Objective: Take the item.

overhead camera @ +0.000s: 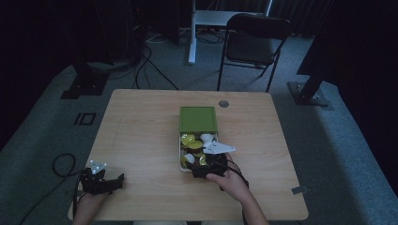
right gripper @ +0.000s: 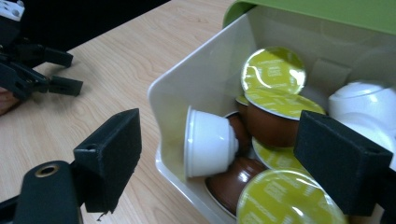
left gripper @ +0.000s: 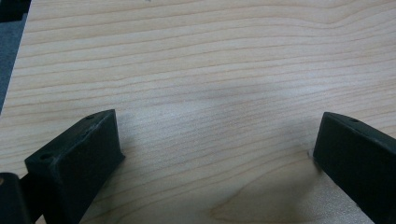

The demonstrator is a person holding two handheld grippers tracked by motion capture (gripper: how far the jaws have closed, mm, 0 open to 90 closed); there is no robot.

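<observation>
A white box (overhead camera: 181, 151) with a green lid (overhead camera: 198, 118) pushed to its far side sits mid-table, full of coffee capsules with yellow-green foil tops (overhead camera: 188, 139). In the right gripper view the box wall (right gripper: 196, 79) stands between my open jaws; inside lie a white capsule (right gripper: 208, 142) on its side, brown capsules (right gripper: 271, 126) and foil tops (right gripper: 273, 69). My right gripper (overhead camera: 205, 165) hovers open at the box's near end, one jaw outside the wall and one over the capsules. My left gripper (overhead camera: 109, 180) rests open at the table's near left corner over bare wood (left gripper: 215, 116).
A small round grommet (overhead camera: 223, 103) lies near the table's far edge. A black folding chair (overhead camera: 256, 44) and a white desk leg (overhead camera: 192, 33) stand beyond the table. Cables (overhead camera: 63, 164) run on the floor to the left.
</observation>
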